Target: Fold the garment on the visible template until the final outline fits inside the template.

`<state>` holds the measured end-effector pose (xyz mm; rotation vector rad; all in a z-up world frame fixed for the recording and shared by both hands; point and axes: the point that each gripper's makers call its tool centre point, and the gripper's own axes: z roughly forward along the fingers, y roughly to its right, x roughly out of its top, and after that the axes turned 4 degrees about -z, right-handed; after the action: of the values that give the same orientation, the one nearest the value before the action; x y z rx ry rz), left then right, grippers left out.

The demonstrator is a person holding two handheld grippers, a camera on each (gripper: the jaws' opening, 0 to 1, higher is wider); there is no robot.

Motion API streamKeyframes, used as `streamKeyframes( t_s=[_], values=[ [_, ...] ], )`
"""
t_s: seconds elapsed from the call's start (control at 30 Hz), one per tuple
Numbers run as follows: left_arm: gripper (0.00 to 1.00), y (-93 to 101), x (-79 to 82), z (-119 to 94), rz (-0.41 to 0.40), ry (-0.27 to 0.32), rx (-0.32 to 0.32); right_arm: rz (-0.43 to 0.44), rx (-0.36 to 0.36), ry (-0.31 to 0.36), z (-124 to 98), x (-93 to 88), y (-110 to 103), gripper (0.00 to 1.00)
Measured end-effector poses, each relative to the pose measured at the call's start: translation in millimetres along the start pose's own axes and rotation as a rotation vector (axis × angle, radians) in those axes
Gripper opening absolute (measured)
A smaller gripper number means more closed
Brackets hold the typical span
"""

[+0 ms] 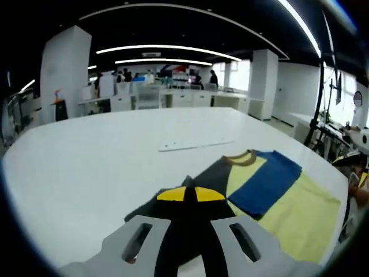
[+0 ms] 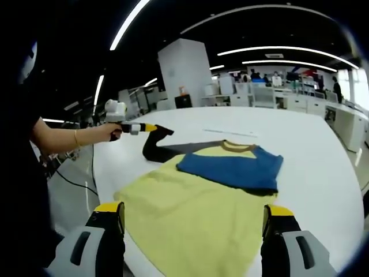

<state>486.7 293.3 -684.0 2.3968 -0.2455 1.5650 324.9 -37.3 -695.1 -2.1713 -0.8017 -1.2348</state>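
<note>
While the white table [image 2: 323,144] carries it all, the garment [image 2: 196,213] lies across the centre of the right gripper view, hem nearest. Its dark sleeve [image 2: 155,151], upper left, is clenched in the left gripper [image 2: 154,127], so that side folds first, I'd say. Right gripper [image 2: 193,222] hovers spread apart, holding nothing.
</note>
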Motion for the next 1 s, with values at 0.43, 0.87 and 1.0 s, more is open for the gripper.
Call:
streamKeyframes(
  t_s=[0.43,0.87,1.0],
  values=[
    [0.00,48.4,17.5,26,0.014,0.014,-0.091,0.012,0.001,-0.004,-3,-5.7,1,0.99],
    [0.00,100.1,33.8,51,-0.008,0.045,-0.180,0.023,0.002,-0.011,-3,-10.3,-1,0.99],
    [0.00,110.0,34.6,56,-0.008,0.043,-0.199,0.017,0.002,-0.015,-5,-11.7,-1,0.99]
  ],
)
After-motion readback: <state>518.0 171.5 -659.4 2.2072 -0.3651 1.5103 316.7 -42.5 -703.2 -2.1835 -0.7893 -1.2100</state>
